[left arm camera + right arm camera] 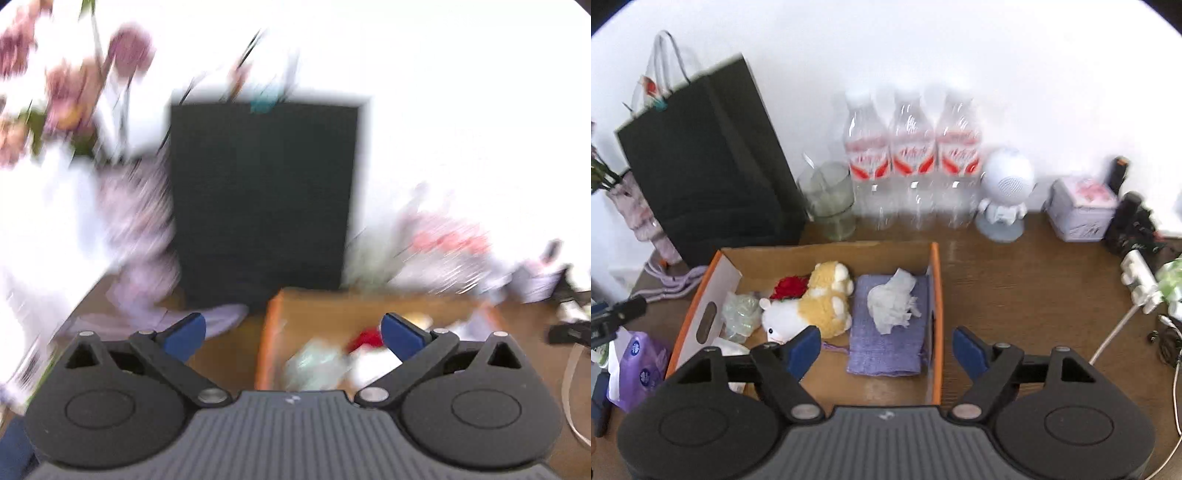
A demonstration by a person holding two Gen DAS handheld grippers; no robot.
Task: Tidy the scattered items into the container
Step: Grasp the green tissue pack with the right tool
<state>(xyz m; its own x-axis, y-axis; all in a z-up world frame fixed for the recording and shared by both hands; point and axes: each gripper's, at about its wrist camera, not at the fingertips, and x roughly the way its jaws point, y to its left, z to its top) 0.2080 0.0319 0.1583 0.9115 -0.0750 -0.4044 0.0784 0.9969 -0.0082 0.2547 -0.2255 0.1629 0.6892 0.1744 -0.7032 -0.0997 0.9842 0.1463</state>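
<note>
Your right gripper (884, 349) hangs above the cardboard box (935, 295), jaws wide apart and empty. Inside the box lie a plush toy (816, 302), a purple cloth (886, 332) and a crumpled tissue (892, 301). Your left gripper (293, 334), also spread wide and holding nothing, faces the box's near-left corner.

Left hand-held gripper (293, 334) is spread wide, blue pads (186, 334) at nine and three o'clock, nothing between them. Right hand-held gripper (886, 350) tips steeply downward, jaws apart too, pads (969, 350) clear of everything, nothing gripped. The left view is smeared with blur.
</note>
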